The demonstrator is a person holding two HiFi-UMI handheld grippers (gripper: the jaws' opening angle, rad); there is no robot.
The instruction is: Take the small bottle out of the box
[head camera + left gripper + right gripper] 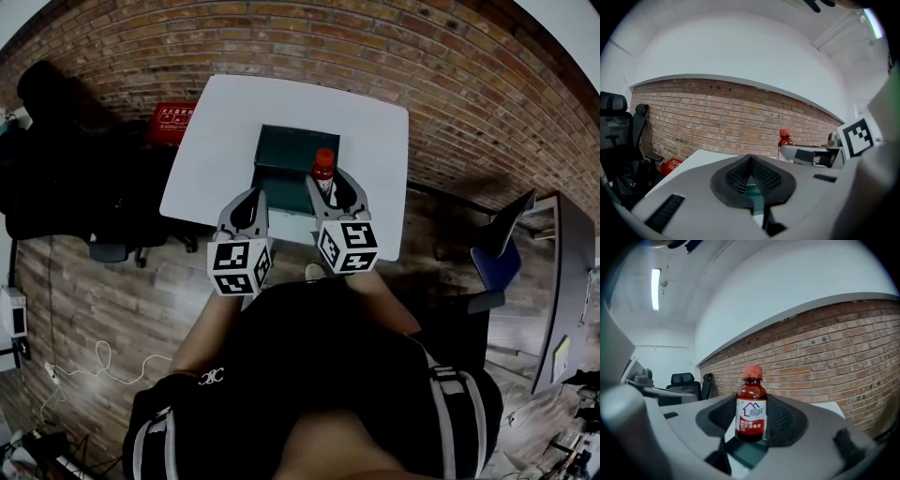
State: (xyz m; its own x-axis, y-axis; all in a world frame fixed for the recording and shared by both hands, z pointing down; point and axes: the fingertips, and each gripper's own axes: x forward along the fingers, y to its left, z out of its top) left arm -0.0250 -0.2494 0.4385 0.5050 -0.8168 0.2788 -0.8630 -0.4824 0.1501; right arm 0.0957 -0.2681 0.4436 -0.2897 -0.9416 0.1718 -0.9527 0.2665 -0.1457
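A small brown bottle (pixel 323 169) with a red cap and a red and white label stands upright between the pads of my right gripper (pixel 331 187), which is shut on it. It hangs over the right side of the open dark green box (pixel 281 155) on the white table (pixel 225 122). In the right gripper view the bottle (pixel 751 411) fills the gap of the right gripper (pixel 751 427), with the box (pixel 747 453) below. My left gripper (pixel 248 202) sits at the box's near left corner, shut and holding nothing. The left gripper view shows the left gripper (pixel 751 178) and the bottle (pixel 785 139) to its right.
A red case (pixel 172 120) lies on the floor left of the table. Black office chairs (pixel 56 159) stand at the left, a blue chair (pixel 497 253) at the right. A brick wall runs behind the table.
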